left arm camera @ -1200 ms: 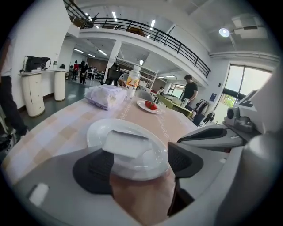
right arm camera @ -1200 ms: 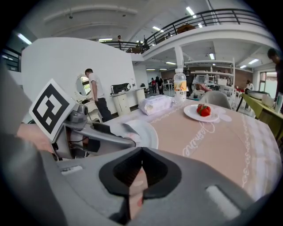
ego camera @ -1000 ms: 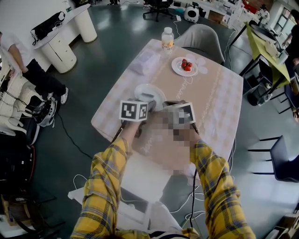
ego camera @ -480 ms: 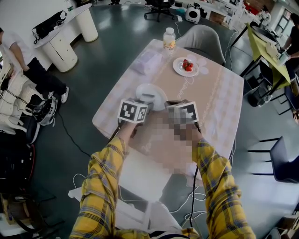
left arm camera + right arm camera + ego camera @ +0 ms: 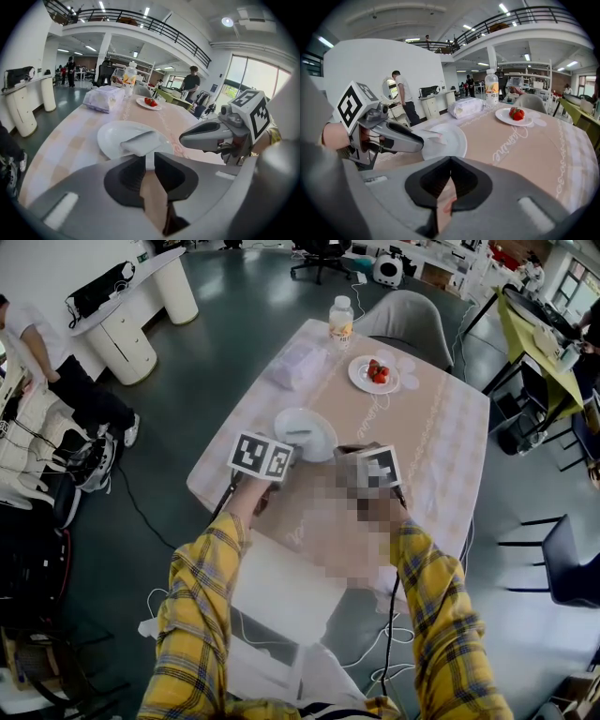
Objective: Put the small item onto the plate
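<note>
Head view: looks steeply down on a worktop (image 5: 427, 460) in a pale patterned cloth, with a grey chair (image 5: 405, 317) at the far end. Bears a white plate (image 5: 321, 439) toward the near left edge. Farther off, bears a soft wrapped pack (image 5: 292, 364), a smaller plate (image 5: 361, 382) of red fruit and a capped bottle (image 5: 341, 320). Yellow plaid sleeves (image 5: 202, 615) side by side, reaching in just short of the white plate.

Left tongs (image 5: 150, 158): parted by a narrow slit and gripping nothing, with tips at the near rim of the white plate (tan cloth visible through the slit lower down).

Right tongs (image 5: 451, 159): clenched tip to tip, empty, held over bare cloth to the right of the left pair and off the plate.

Small item (image 5: 140, 142): white, soft and folded-looking. Lies on the white plate near its middle, just ahead of the left tips. Cannot tell whether those tips touch it. Sits well clear of the right pair.
</note>
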